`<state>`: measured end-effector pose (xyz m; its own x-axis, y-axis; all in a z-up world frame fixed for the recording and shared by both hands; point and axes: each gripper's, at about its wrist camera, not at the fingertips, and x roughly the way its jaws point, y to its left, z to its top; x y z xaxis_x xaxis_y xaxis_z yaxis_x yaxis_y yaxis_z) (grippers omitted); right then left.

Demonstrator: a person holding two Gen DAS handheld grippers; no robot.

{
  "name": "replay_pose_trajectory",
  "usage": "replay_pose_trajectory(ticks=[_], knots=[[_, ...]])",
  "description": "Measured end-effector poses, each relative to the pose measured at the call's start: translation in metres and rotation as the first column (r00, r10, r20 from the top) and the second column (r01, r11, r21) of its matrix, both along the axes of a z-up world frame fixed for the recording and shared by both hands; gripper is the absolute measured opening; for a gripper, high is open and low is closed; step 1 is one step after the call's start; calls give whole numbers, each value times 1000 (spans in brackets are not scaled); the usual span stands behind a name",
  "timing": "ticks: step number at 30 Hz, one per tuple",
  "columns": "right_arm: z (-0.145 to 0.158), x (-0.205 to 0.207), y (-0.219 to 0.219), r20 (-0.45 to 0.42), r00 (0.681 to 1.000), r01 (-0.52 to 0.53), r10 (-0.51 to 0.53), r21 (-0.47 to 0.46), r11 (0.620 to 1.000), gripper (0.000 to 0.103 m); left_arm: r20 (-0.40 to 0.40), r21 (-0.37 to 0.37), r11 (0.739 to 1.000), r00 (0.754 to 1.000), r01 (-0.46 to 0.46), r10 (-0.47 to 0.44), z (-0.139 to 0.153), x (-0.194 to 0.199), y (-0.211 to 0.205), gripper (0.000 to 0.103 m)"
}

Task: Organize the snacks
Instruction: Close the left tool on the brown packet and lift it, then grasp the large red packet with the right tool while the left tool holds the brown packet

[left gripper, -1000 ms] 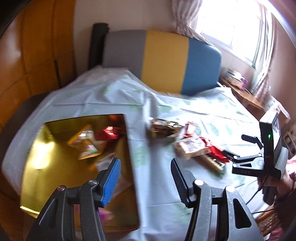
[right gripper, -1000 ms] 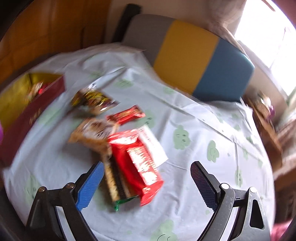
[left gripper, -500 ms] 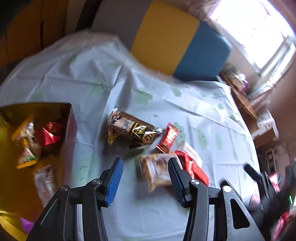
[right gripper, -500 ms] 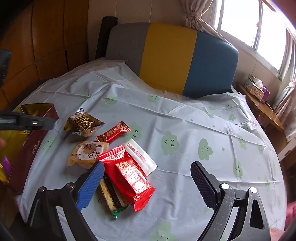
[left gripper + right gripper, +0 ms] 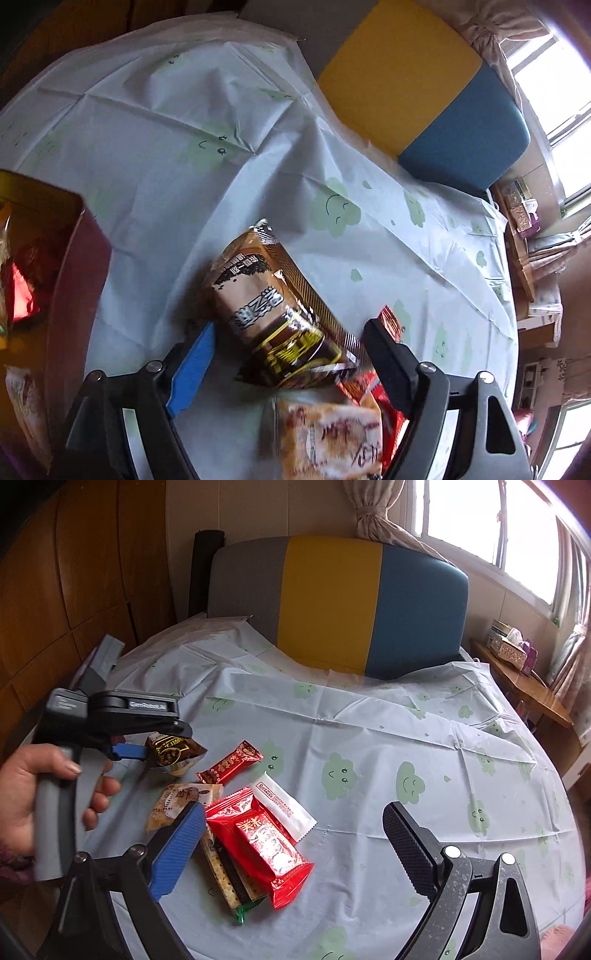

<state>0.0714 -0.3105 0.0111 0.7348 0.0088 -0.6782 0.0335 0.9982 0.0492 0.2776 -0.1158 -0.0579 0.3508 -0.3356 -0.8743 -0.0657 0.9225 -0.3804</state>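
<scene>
A brown and gold snack packet (image 5: 273, 306) lies on the tablecloth between the fingers of my left gripper (image 5: 288, 328). The jaws are opening wide and the pads do not press on it. From the right wrist view, the left gripper (image 5: 166, 742) straddles that packet (image 5: 171, 751), with a hand (image 5: 22, 794) on its handle. My right gripper (image 5: 293, 812) hangs open over the snack pile: a big red packet (image 5: 262, 842), a white sachet (image 5: 284, 805), a small red bar (image 5: 231, 762), a tan pastry packet (image 5: 184, 799) and a cracker pack (image 5: 229, 878).
A dark red box (image 5: 70, 280) with a gold inside holds several snacks at the table's left edge. A grey, yellow and blue chair back (image 5: 332, 605) stands behind the table. A wooden shelf with a tissue box (image 5: 506, 646) is at the right.
My left gripper swung right from over the gold box and dropped down around the brown packet, and its jaws widened. The right gripper hardly moved.
</scene>
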Motion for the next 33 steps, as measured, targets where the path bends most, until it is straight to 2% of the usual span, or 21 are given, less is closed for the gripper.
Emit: replay_pose_trajectory(ticks=[3,4,7,9,10,15,19,24,28,33], knots=[[1,1,-2,2,1000,3,-3,7,1000,97,-25,40,999,1000,18,-17,-10,8,-7,79],[0,1,-3,2,1000,6,-6,8,1000,97,-32,57,998,999,28,-26,-13,10,-9,70],[0,2,-9,2,1000,27,-27,19,999,97,7,140,988,998,64,-66,-15,7,-14,55],[2,2,-16,13,998,56,-56,32,998,97,37,158,984,995,83,-90,-11,1,-12,42],[3,1,-21,20,997,70,-71,44,997,97,50,165,982,994,87,-96,-8,-4,-10,41],[1,1,-47,2,987,158,-160,142,977,97,98,204,968,980,148,-170,1,-35,-5,40],[-8,3,-55,-43,985,170,-164,206,964,97,127,228,951,962,211,-243,9,-72,-5,40],[-20,8,-46,-92,988,139,-122,208,968,97,168,245,925,927,290,-335,21,-124,0,40],[-29,12,-38,-124,989,100,-76,197,975,97,171,249,901,899,356,-403,20,-153,-1,40],[-37,14,-30,-147,989,59,-32,187,981,95,157,265,848,847,459,-508,12,-197,-7,40]])
